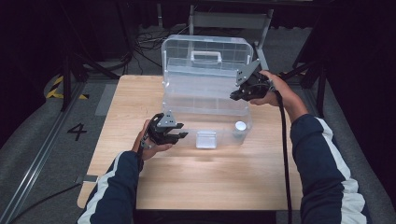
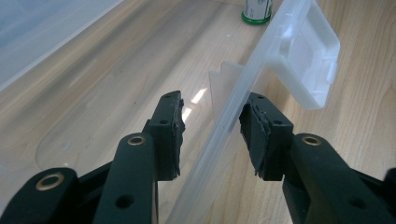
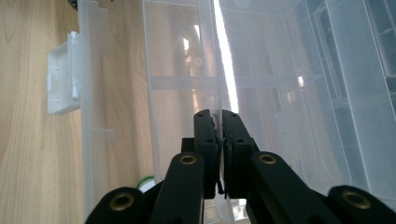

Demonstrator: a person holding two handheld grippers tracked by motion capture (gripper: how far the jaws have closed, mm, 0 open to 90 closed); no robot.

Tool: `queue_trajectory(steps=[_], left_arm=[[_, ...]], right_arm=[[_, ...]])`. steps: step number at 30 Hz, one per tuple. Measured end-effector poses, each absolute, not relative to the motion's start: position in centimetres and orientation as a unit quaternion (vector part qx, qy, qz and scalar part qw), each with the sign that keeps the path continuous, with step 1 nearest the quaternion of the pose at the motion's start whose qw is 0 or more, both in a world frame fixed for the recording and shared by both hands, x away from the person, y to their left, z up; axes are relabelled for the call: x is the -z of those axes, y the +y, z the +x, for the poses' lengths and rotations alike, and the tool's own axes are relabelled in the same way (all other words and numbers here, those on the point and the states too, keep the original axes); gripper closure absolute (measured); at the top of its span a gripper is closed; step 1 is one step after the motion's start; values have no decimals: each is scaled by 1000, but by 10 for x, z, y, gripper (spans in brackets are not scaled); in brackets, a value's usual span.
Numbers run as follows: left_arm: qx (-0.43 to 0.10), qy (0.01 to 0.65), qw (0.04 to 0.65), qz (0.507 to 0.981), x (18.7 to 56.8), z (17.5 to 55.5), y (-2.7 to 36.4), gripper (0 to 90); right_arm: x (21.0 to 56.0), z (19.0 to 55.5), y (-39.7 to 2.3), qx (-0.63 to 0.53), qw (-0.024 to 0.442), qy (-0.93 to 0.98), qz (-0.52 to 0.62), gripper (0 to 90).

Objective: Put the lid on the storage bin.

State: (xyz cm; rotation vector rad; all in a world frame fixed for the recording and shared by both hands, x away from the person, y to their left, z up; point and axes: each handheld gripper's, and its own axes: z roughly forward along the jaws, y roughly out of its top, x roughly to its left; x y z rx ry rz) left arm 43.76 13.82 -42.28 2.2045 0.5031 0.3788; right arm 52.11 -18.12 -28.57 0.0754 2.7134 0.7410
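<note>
My right gripper [image 3: 219, 140] is clamped on the tray edge [image 3: 218, 70] inside the open box [image 1: 205, 100], while my left gripper [image 2: 210, 135] straddles the front wall [image 2: 233, 116], unclenched, wall running lengthwise between jaws.

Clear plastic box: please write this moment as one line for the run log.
left gripper: open, astride front wall of clear plastic box | right gripper: shut on inner tray | lid: up | small bottle: inside
</note>
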Motion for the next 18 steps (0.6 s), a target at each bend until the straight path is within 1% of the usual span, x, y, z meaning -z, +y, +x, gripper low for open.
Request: queue_trajectory(steps=[18], left_arm=[[-157,197,413,875,424,437,138,584]], right_arm=[[289,514,-182,-261,165,951,22,867]])
